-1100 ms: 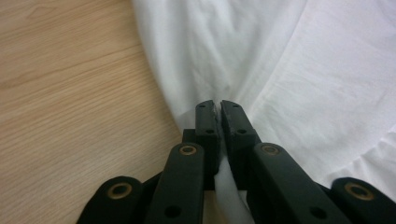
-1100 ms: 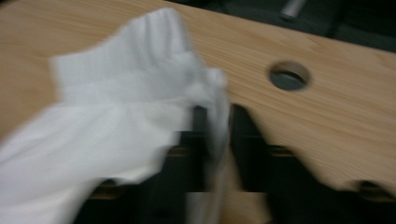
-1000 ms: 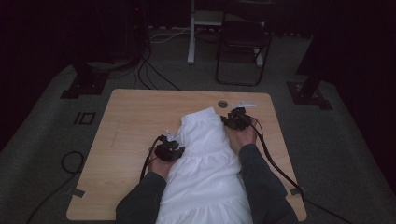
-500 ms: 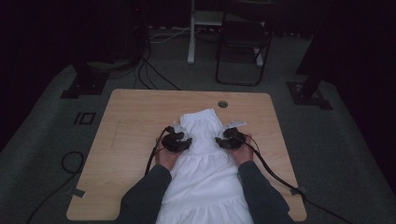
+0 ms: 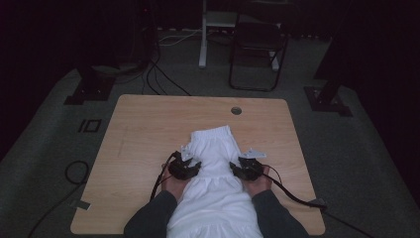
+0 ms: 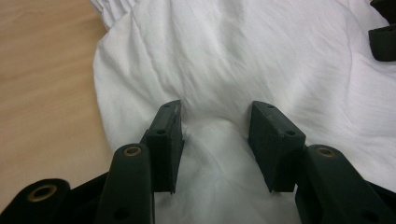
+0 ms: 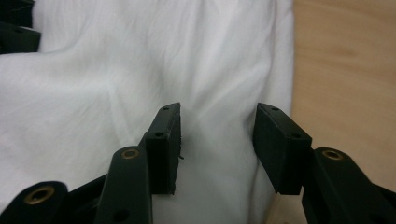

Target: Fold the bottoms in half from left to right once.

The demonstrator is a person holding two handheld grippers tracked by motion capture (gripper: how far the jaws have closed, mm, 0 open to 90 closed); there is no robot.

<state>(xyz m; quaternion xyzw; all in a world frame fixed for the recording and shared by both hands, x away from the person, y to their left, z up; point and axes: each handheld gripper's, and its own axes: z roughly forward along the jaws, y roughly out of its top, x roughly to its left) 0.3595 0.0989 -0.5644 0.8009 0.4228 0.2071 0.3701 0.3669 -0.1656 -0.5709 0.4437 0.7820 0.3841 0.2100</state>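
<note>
A white garment (image 5: 215, 163) lies on the wooden table (image 5: 148, 129), running from mid-table toward the person at the front edge. My left gripper (image 5: 187, 167) rests on its left side and my right gripper (image 5: 243, 168) on its right side. In the left gripper view the garment (image 6: 243, 65) spreads out ahead, and the left gripper (image 6: 215, 121) is open with a ridge of cloth lying between its jaws. In the right gripper view the right gripper (image 7: 217, 123) is open over the garment's (image 7: 140, 70) right edge, with cloth between the jaws.
The table has a round cable hole (image 5: 236, 110) near its far edge. Bare wood (image 7: 345, 70) lies right of the garment. A dark chair (image 5: 255, 49) and cables (image 5: 158, 74) stand on the floor beyond the table.
Both grippers have come back toward the person, the right from the garment's far end. They now sit level with each other on the garment's two sides.
</note>
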